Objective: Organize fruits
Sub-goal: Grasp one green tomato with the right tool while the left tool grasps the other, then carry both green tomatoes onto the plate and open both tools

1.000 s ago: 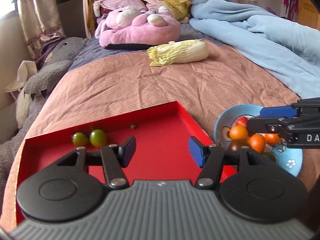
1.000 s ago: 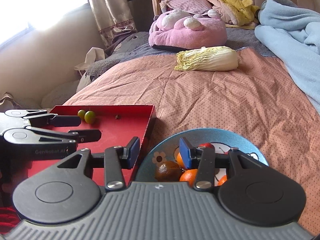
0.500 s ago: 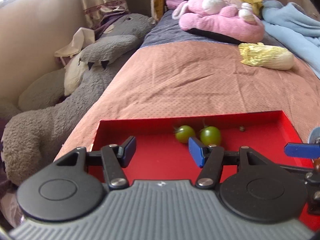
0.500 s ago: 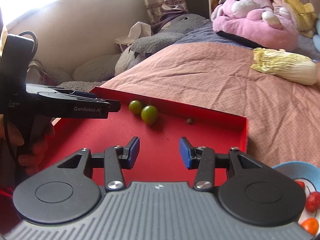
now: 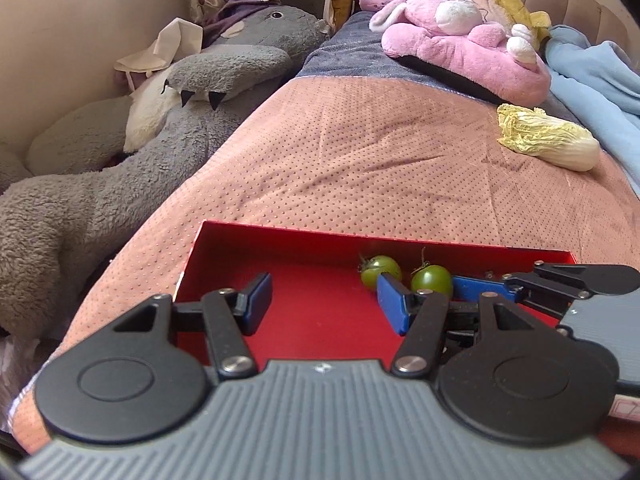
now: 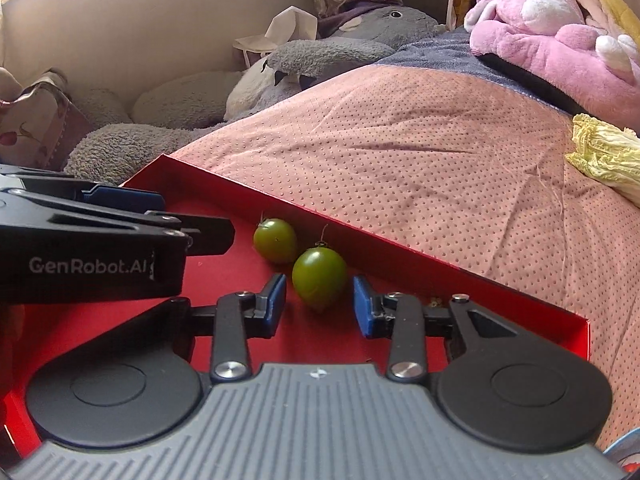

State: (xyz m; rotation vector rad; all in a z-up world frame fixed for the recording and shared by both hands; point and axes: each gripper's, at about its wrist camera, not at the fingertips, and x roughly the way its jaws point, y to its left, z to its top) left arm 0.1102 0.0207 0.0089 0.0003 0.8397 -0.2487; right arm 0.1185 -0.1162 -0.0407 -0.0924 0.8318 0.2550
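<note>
Two green tomatoes lie by the far wall of the red tray. The nearer tomato sits between the blue pads of my right gripper, whose jaws are closing; a thin strip of red still shows on each side of it. The other tomato rests just beyond, to the left. My left gripper hovers open over the tray floor with nothing between its pads. In the left wrist view both tomatoes show, with a right gripper finger beside the right one.
The tray rests on a pink dotted bedspread. A napa cabbage lies at the right, a pink plush and a blue blanket behind it. A big grey plush lines the left edge. A blue plate rim peeks in at bottom right.
Both grippers swung left, away from the blue plate of fruit, over the red tray. The right one dropped to the nearer green tomato and its jaws narrowed around it.
</note>
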